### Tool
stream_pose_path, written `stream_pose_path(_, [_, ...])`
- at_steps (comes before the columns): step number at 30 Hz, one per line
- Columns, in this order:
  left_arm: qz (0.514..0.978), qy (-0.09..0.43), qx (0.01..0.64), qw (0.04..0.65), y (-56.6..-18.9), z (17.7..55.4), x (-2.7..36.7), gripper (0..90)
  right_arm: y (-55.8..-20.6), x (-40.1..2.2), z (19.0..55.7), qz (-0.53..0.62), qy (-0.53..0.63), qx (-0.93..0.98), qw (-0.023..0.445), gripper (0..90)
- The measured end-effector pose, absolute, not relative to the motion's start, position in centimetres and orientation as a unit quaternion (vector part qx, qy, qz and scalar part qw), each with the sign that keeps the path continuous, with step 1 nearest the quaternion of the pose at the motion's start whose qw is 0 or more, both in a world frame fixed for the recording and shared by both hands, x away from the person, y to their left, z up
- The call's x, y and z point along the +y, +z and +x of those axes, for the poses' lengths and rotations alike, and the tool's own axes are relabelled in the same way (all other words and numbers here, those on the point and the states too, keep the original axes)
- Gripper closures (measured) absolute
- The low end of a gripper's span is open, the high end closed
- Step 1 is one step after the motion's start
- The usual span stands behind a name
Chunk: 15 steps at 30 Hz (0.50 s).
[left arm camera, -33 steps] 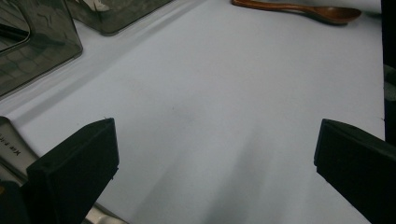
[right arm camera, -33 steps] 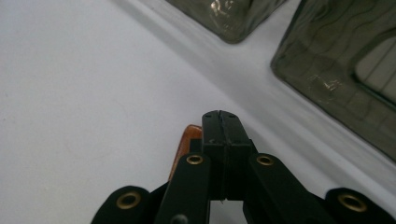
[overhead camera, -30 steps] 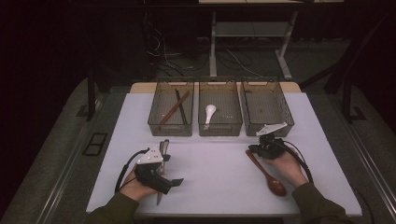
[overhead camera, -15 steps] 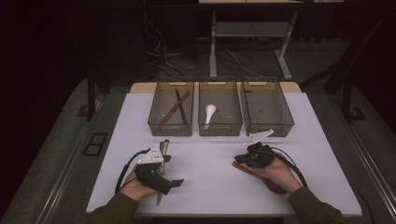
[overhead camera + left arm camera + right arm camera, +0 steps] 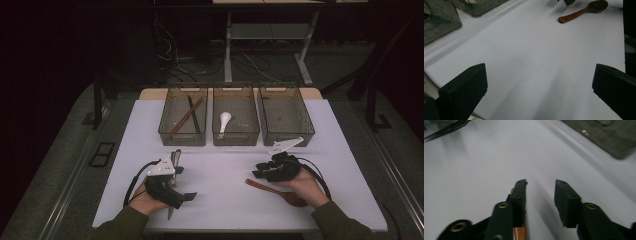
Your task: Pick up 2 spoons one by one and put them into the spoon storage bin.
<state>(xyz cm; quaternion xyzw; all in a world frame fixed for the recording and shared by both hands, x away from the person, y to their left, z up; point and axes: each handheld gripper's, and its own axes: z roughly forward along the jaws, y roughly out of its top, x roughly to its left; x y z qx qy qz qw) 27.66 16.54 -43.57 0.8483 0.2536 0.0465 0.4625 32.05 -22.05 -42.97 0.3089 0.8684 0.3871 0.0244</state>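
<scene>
The jaws of the right gripper [image 5: 261,170] stand partly apart and they have just been opening; nothing is pressed between them. In the right gripper view the brown handle of the wooden spoon [image 5: 519,232] shows low in the picture, beside and below the left jaw and not in the gap between the two. So the spoon lies under this gripper on the white surface [image 5: 220,165], free of the pads as far as this view lets me judge.

From the high view the wooden spoon [image 5: 262,187] lies with its long axis slanting: the handle end points toward the middle of the surface, and the bowl is near the person's right hand, partly covered by it. The jaws point along the handle toward its free end, a little above and behind it.

The left gripper [image 5: 176,159] rests at the other side with its jaws wide apart and empty. It is well apart from the spoon, which appears far off in the left gripper view [image 5: 584,11]. The right hand is clearly the nearer one for a grasp across the handle.
</scene>
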Motion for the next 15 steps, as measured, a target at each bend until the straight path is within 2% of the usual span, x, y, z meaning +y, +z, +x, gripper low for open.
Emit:
stream_pose_path(4, [0.849,0.045,0.252,0.462,-43.6,27.7,16.5,0.0,-42.4,-24.0,31.3,0.323,0.391,0.861,0.042,49.0])
stream_pose_path(15, [0.849,0.043,0.249,0.465,-43.7,27.7,16.5,0.0,-42.0,-27.8,27.6,0.335,0.386,0.857,0.066,39.6])
